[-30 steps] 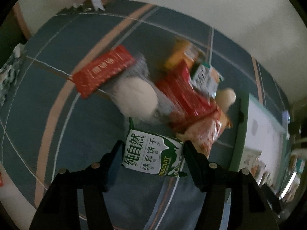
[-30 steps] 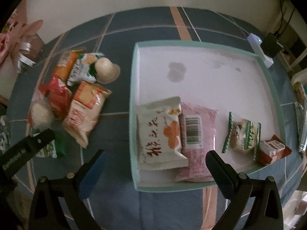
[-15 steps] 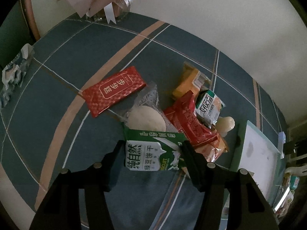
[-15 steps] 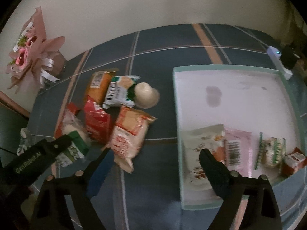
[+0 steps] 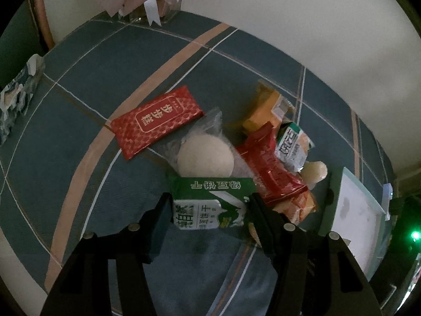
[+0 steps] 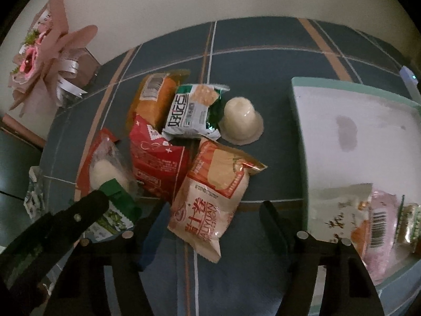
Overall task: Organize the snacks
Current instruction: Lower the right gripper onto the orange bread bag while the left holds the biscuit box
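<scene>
The green biscuit packet (image 5: 210,205) sits pinched between the fingers of the left tool (image 5: 208,208), at the near edge of the snack pile and apparently lifted off the table (image 5: 79,84); its upper flap folds over just in front of the round white bun (image 5: 205,155). The right tool (image 6: 214,216) hangs over the orange-and-white bag (image 6: 213,197) on the tray side of that pile. Its jaws have just been closing and now stand part open, with the bag between them but not visibly pressed.

The tray (image 6: 298,131), well to the pile's right, already holds several packets at its near end, so its far end is the free spot.

To do this step well, I would keep the squeeze on the biscuit packet light, since it is soft and creases, and carry it high enough to clear the red packet (image 5: 271,163) and the tray rim. The right tool should settle squarely over the bag's middle before closing, or the slick wrapper may slide out.
</scene>
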